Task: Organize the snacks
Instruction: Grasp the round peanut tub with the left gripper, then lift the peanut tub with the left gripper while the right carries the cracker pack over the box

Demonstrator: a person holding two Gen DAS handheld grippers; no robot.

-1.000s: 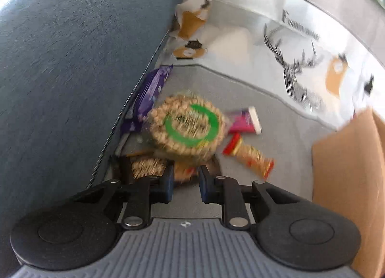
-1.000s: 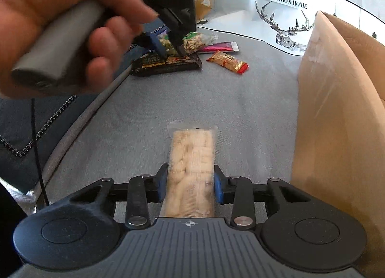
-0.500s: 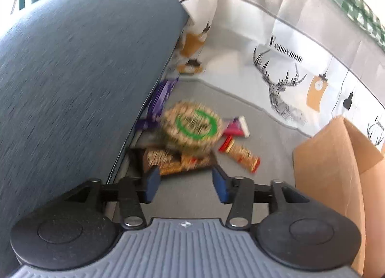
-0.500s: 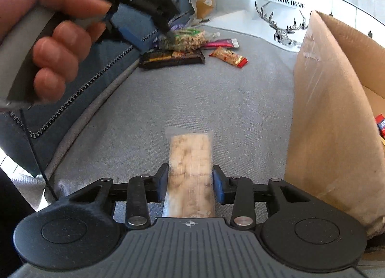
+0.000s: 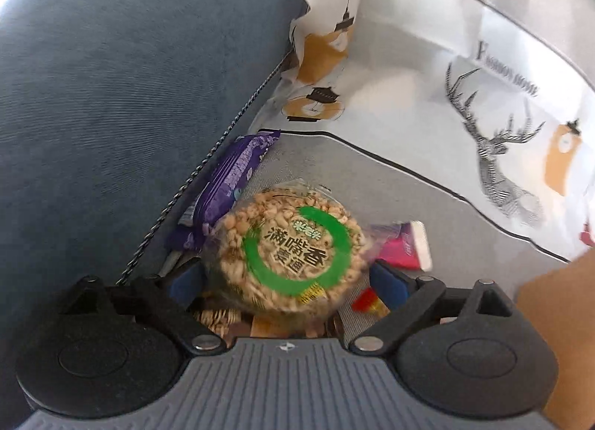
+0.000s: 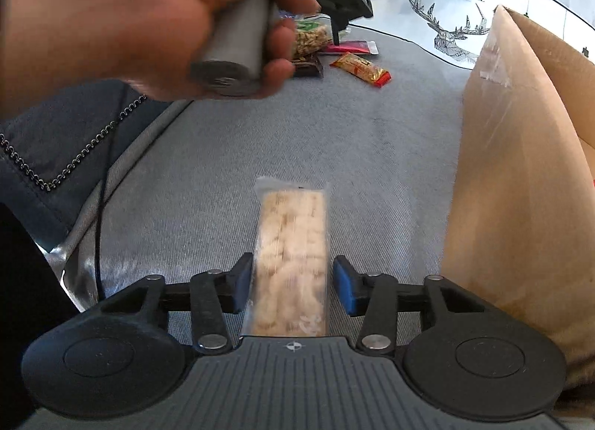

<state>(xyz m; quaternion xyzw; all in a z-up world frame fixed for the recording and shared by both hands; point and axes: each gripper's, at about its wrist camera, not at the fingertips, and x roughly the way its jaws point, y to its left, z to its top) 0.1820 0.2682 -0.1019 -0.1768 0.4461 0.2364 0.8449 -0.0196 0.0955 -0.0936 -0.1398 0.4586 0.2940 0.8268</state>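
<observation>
In the left wrist view a round puffed-grain cake with a green ring label (image 5: 290,251) lies between the wide-open fingers of my left gripper (image 5: 286,281), which do not press on it. A purple packet (image 5: 230,180), a pink packet (image 5: 405,247), a red-ended bar (image 5: 366,298) and a dark bar (image 5: 219,316) lie around it. In the right wrist view my right gripper (image 6: 292,286) holds a pale rice bar in clear wrap (image 6: 290,255) between its fingers; a thin gap shows at the right finger. The left hand and gripper (image 6: 334,24) are over the snack pile far ahead.
A blue sofa cushion (image 5: 130,95) rises on the left. A cardboard box (image 6: 520,169) stands on the right of the grey seat (image 6: 297,125). A white deer-print cloth (image 5: 483,114) lies behind the snacks. A red and yellow bar (image 6: 360,69) lies apart.
My left gripper has opened wide and moved down around the round grain cake. The right gripper's fingers have spread slightly around the rice bar and it drew back from the box.
</observation>
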